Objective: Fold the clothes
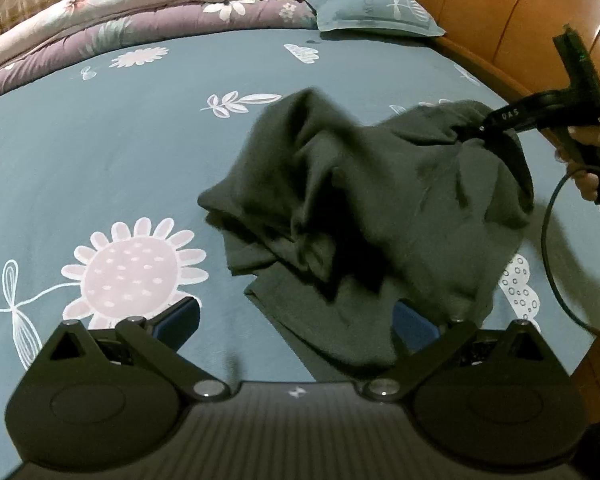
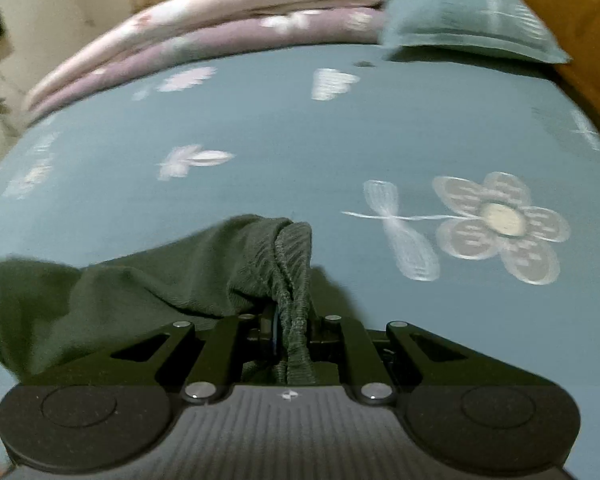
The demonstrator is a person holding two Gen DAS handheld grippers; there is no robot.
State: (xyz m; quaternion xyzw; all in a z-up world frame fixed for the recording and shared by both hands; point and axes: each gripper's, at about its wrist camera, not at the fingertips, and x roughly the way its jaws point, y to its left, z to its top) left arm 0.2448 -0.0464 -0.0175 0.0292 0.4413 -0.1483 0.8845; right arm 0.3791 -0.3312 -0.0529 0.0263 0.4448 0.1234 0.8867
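Observation:
A dark green knit garment [image 1: 380,200] lies crumpled on the blue flowered bed sheet [image 1: 140,140]. One end of it is lifted off the sheet toward the right. My right gripper [image 2: 294,332] is shut on the garment's ribbed hem [image 2: 296,264], and the cloth [image 2: 160,280] hangs away to the left. In the left wrist view the right gripper [image 1: 472,128] pinches the garment's upper right corner, with a hand [image 1: 588,184] on its handle. My left gripper [image 1: 296,320] stands open low over the garment's near edge. Cloth drapes by its right finger [image 1: 412,320], and nothing is gripped.
A folded pink and purple quilt [image 1: 140,12] and a blue pillow [image 1: 372,4] lie at the far end of the bed. A wooden headboard [image 1: 500,8] runs along the right side. A black cable [image 1: 548,240] hangs from the right gripper.

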